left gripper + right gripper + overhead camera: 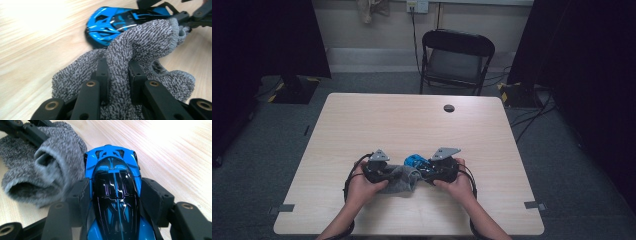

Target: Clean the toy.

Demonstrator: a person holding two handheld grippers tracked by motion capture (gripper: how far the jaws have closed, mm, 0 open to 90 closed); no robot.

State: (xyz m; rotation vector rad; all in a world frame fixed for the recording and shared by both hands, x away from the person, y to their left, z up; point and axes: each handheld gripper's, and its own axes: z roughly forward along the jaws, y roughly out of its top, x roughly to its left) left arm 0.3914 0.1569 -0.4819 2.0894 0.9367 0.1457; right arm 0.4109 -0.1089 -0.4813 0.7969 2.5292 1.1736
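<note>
A grey knitted sock (401, 180) lies near the front middle of the wooden table (412, 125), with a blue and black toy car (416, 161) right behind it. My left gripper (384, 173) is shut on a bunched fold of the sock (145, 37), and the cloth is pinched between its jaws (118, 65). My right gripper (428, 170) is shut on the toy car (111, 157), with the jaws pressing on both of its sides (116, 188). The sock's open mouth (57, 157) is at the car's nose, and its rim hangs over the car's front (110, 22).
A black folding chair (457, 57) stands behind the table's far edge. A dark round cable hole (449, 108) sits at the back of the tabletop. Dark curtains and floor cables (532, 115) flank the table. Both forearms come in from the near edge.
</note>
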